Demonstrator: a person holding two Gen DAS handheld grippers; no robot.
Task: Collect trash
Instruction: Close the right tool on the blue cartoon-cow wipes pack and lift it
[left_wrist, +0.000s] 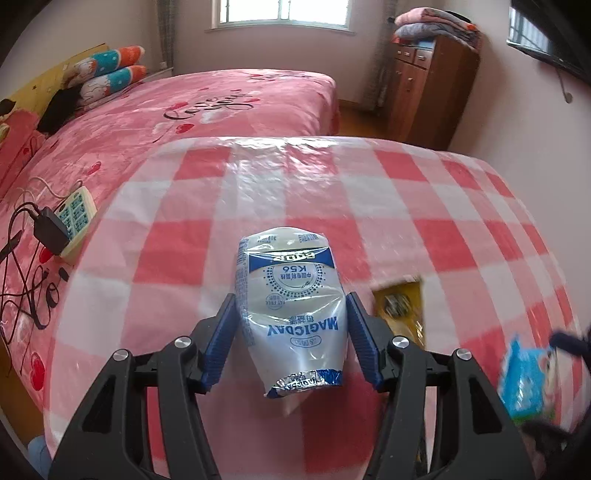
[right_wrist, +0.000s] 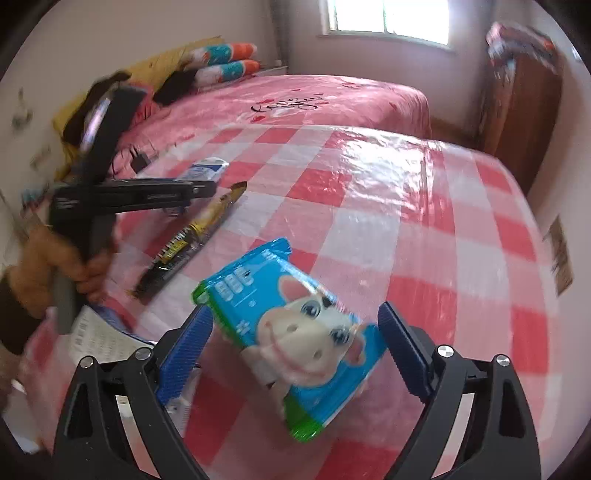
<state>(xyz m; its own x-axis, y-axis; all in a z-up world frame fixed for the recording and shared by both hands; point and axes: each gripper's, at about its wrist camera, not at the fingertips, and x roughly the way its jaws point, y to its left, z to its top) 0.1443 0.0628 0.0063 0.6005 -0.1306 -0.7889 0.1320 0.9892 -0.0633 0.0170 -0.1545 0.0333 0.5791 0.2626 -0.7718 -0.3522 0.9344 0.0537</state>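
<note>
A white and blue Magicday pouch (left_wrist: 291, 306) stands between the blue pads of my left gripper (left_wrist: 291, 299), which press on both its sides above the checked table (left_wrist: 424, 206). In the right wrist view a hand (right_wrist: 44, 273) holds that gripper (right_wrist: 207, 188), with the pouch (right_wrist: 208, 168) at its tip. My right gripper (right_wrist: 295, 308) stands wide. Between its fingers a blue pouch with a cartoon cow (right_wrist: 295, 339) hangs tilted and blurred, with a small gap at the right pad. The same pouch (left_wrist: 524, 380) shows blurred at the right edge of the left wrist view.
A yellow and black wrapper (right_wrist: 188, 240) lies on the red and white cloth, also visible as the wrapper (left_wrist: 400, 302). A printed paper slip (right_wrist: 99, 339) lies at the near left. Behind are a pink bed (left_wrist: 221, 110) with a power strip (left_wrist: 75, 218) and a wooden dresser (left_wrist: 428, 85).
</note>
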